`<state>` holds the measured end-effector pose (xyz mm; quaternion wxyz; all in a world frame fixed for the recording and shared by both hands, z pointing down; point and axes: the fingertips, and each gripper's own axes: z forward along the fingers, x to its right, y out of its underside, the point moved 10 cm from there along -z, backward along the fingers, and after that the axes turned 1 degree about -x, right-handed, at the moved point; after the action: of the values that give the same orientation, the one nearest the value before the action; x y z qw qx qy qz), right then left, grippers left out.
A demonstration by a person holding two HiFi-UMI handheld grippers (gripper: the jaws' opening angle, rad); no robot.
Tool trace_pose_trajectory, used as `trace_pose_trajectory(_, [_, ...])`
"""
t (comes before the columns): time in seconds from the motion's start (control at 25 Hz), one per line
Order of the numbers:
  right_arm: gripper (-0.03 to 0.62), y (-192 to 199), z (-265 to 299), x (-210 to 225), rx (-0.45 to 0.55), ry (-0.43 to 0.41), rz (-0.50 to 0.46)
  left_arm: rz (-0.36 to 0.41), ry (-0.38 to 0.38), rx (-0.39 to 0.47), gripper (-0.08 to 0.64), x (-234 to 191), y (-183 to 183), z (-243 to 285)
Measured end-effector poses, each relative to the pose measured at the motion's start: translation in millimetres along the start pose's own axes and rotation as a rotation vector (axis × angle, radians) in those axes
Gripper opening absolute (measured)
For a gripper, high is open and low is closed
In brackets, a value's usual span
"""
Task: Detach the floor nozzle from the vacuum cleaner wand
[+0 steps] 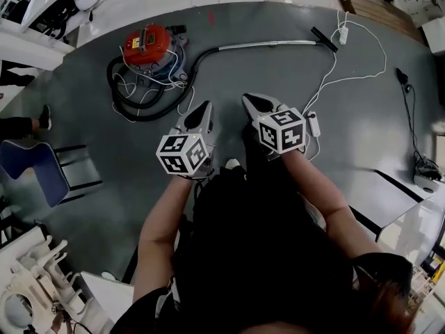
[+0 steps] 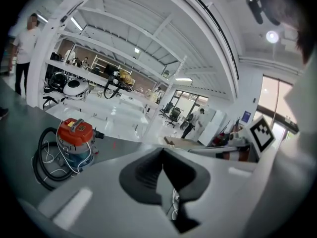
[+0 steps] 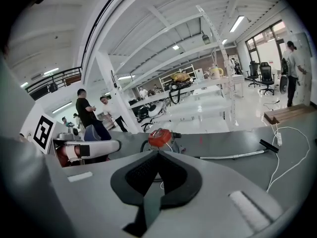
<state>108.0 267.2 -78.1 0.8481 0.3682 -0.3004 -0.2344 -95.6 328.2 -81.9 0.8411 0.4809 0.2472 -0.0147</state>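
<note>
The vacuum cleaner's red-topped canister [image 1: 148, 46] stands on the dark floor at the far left, and its black hose [image 1: 149, 110] loops round it. A metal wand [image 1: 268, 44] runs right from the hose to the black floor nozzle [image 1: 324, 38], which sits on the wand's end. Both grippers hover side by side well short of the wand. My left gripper [image 1: 202, 108] is shut and holds nothing. My right gripper [image 1: 253, 101] is shut too, also with nothing in it. In the right gripper view, canister [image 3: 160, 138], wand [image 3: 230, 155] and nozzle [image 3: 269, 146] lie ahead. The left gripper view shows only the canister [image 2: 74, 133].
A white power strip [image 1: 343, 33] with a long white cable [image 1: 361, 65] lies just beyond the nozzle. A blue chair [image 1: 31, 167] stands at the left, a white table [image 1: 407, 211] at the right, a wooden board [image 1: 368, 2] at the far right. People stand in the background [image 3: 88, 114].
</note>
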Motion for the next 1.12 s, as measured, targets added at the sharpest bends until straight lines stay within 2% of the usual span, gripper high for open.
trace_pose_trajectory(0.12, [-0.003, -20, 19, 21, -0.005, -0.027, -0.009, 0.001, -0.005, 0.009, 0.011, -6, -13, 23])
trace_pose_trajectory(0.28, [-0.003, -53, 46, 56, -0.019, -0.064, -0.018, 0.041, -0.020, -0.015, 0.011, -8, -33, 65])
trace_pose_trajectory(0.48, [-0.003, -95, 76, 106, -0.058, -0.104, -0.045, -0.027, -0.059, -0.005, 0.011, -16, -61, 129])
trace_pose_trajectory(0.64, [-0.003, -119, 100, 152, -0.076, -0.134, -0.042, 0.003, -0.076, -0.046, 0.011, -23, -70, 177])
trace_pose_trajectory(0.88, [-0.003, -136, 143, 195, -0.138, -0.170, -0.043, -0.020, -0.100, -0.046, 0.011, -41, -79, 225])
trace_pose_trajectory(1.0, [-0.003, -136, 160, 206, -0.178, -0.183, -0.056, 0.015, -0.115, -0.077, 0.011, -51, -78, 243])
trace_pose_trajectory(1.12, [-0.003, -126, 177, 217, -0.216, -0.185, -0.059, 0.026, -0.164, -0.094, 0.011, -66, -69, 257])
